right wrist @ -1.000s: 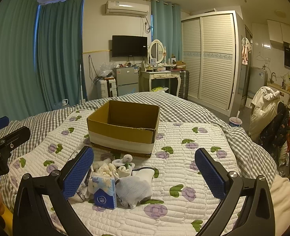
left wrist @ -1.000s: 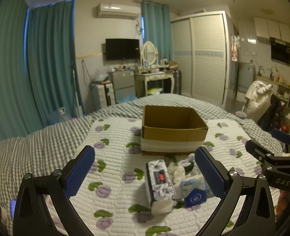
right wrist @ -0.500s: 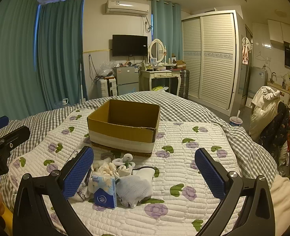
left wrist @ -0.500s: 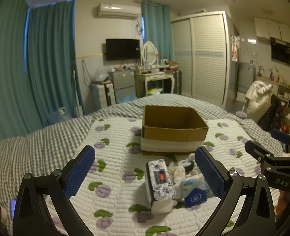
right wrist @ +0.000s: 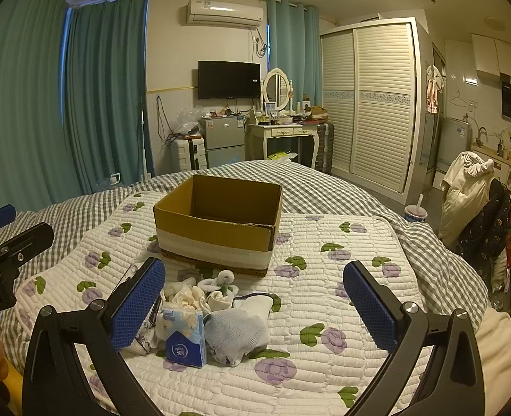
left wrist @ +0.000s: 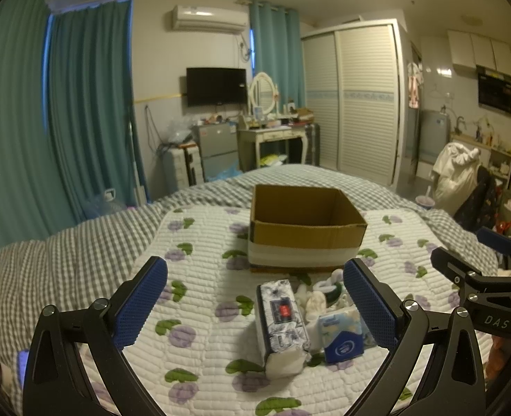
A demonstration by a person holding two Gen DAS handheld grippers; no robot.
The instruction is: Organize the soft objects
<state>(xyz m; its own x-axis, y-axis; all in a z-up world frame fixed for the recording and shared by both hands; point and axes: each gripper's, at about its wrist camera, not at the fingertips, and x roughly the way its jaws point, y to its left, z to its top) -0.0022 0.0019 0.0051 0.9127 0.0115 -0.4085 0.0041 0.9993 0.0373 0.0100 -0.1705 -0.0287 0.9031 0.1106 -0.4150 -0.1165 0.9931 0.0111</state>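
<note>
The cardboard box [right wrist: 217, 222] is brown with a white band around its lower part. It stands on a white quilt [right wrist: 324, 305] with purple flowers and green leaves, over a grey-and-white checked cover [left wrist: 64, 260]. The small tissue pack [right wrist: 185, 338] is blue and white; the long tissue pack [left wrist: 282, 319] is white with grey flowers and a red label. The sock [right wrist: 238, 329] is pale blue-grey. The finger pads [right wrist: 137, 308] are blue on black frames. The curtains [right wrist: 92, 104] are teal.

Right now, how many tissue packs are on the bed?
2. A floral pack lies at the pile's left; a small blue pack stands beside it, next to a grey sock, in front of the box. More may be buried in the pile.
</note>
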